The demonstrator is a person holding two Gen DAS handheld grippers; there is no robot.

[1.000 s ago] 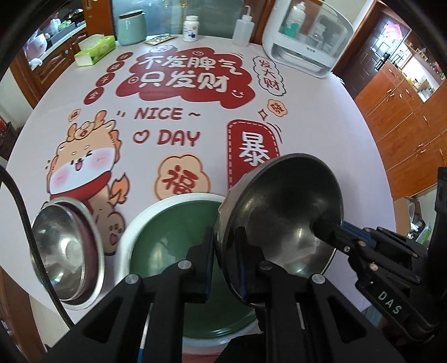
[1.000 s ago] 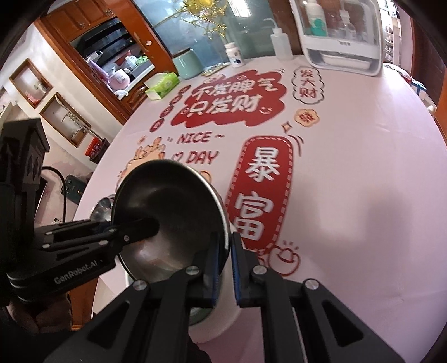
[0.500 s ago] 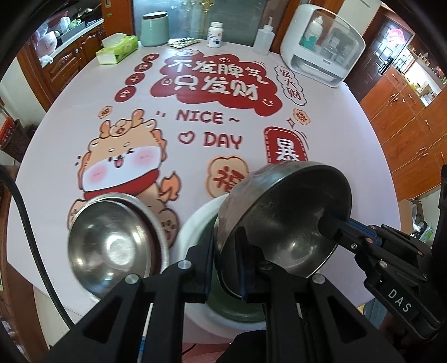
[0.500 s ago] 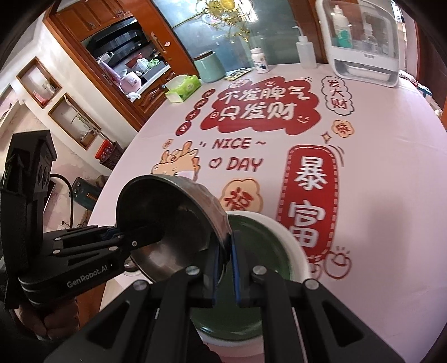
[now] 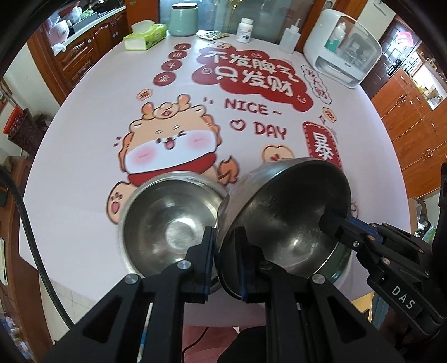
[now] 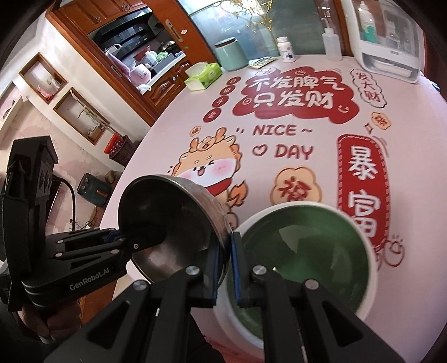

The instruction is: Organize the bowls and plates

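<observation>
A steel bowl (image 5: 287, 217) hangs tilted in the air, held by both grippers at opposite rims. My left gripper (image 5: 225, 265) is shut on its near rim; my right gripper (image 6: 225, 261) is shut on the other rim, and its fingers (image 5: 332, 224) show inside the bowl. The held bowl also shows in the right wrist view (image 6: 173, 220). A second steel bowl (image 5: 167, 226) sits on the table, just left of and below the held one. A green plate with a white rim (image 6: 304, 257) lies on the table under the right gripper.
The round table (image 5: 83, 167) has a printed pink cloth. At its far edge stand a tissue box (image 5: 145, 36), a green jar (image 5: 183, 19), a pill bottle (image 5: 244, 30), a squeeze bottle (image 5: 290, 39) and a white appliance (image 5: 342, 47). Wooden cabinets surround it.
Both grippers carried the held steel bowl leftward, off the green plate and towards the second steel bowl. The held bowl now hangs right beside that bowl.
</observation>
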